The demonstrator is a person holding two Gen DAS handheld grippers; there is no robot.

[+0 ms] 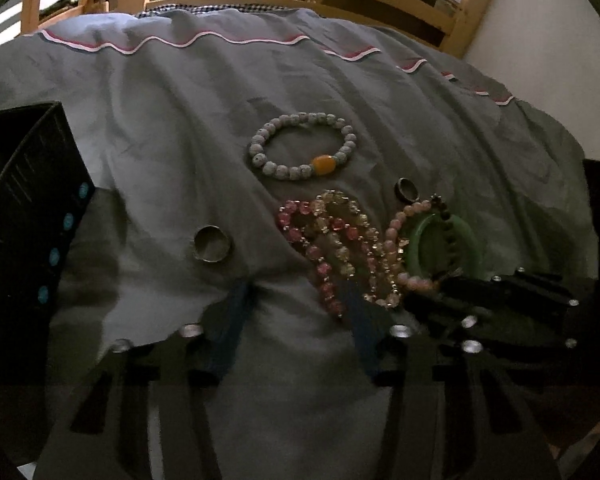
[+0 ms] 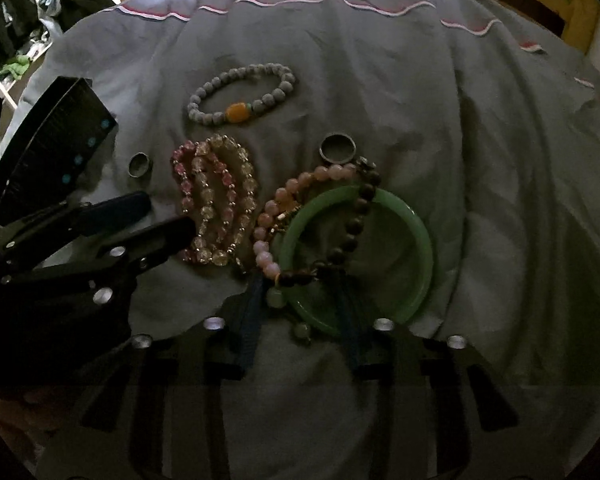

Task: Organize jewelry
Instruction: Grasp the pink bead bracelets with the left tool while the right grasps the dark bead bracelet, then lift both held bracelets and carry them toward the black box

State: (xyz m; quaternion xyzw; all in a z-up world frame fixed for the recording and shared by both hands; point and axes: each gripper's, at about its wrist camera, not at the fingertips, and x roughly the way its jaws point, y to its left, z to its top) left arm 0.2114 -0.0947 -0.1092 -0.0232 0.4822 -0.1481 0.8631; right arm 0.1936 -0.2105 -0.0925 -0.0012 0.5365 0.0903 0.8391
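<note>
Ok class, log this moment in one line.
left gripper: jaws open, beside pink bead bracelets | right gripper: jaws open, astride green bangle rim

Right hand-held gripper (image 2: 300,312) over green bangle (image 2: 416,240); pink bead bracelet (image 2: 278,208) overlapping bangle; grey bedsheet (image 2: 380,80).

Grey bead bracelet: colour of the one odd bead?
Orange-amber bead on the grey bead bracelet; clearest in the left wrist view.

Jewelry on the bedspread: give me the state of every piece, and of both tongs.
Grey bead bracelet, flat, apart from the rest.
Pink-and-clear bracelets, heaped, overlapping.
Green bangle, flat, dark bead strand draped across it.
Ring near the black box, lying loose, alone.
Ring beside the pile, lying loose.
Left tongs, open, nothing between.
Right tongs, open, straddling the bangle's near rim.
</note>
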